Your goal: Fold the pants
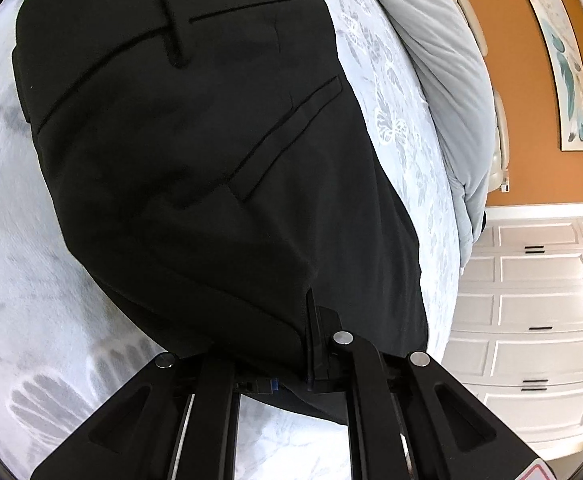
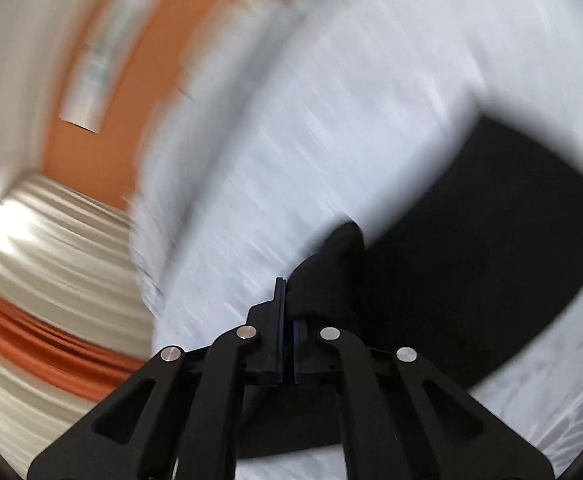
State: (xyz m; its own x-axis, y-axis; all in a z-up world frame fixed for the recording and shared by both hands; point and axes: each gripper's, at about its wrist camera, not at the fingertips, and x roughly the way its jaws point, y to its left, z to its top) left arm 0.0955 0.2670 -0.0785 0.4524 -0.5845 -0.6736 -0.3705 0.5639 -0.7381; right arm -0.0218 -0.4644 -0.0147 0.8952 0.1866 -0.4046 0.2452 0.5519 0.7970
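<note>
Black dress pants [image 1: 195,152] lie on a pale blue patterned bedspread [image 1: 31,280], waistband and back pockets toward the top of the left wrist view. My left gripper [image 1: 311,344] is shut on the pants' near edge, the cloth draped over its fingers. In the blurred right wrist view, my right gripper [image 2: 289,312] is shut on a bunched end of the black pants [image 2: 471,220], lifted a little above the bedspread [image 2: 331,100].
A grey duvet [image 1: 443,60] is heaped at the far side of the bed. An orange wall with a framed picture [image 1: 563,68] and white cabinets [image 1: 531,320] stand to the right. Striped curtains [image 2: 51,260] show beyond the bed edge.
</note>
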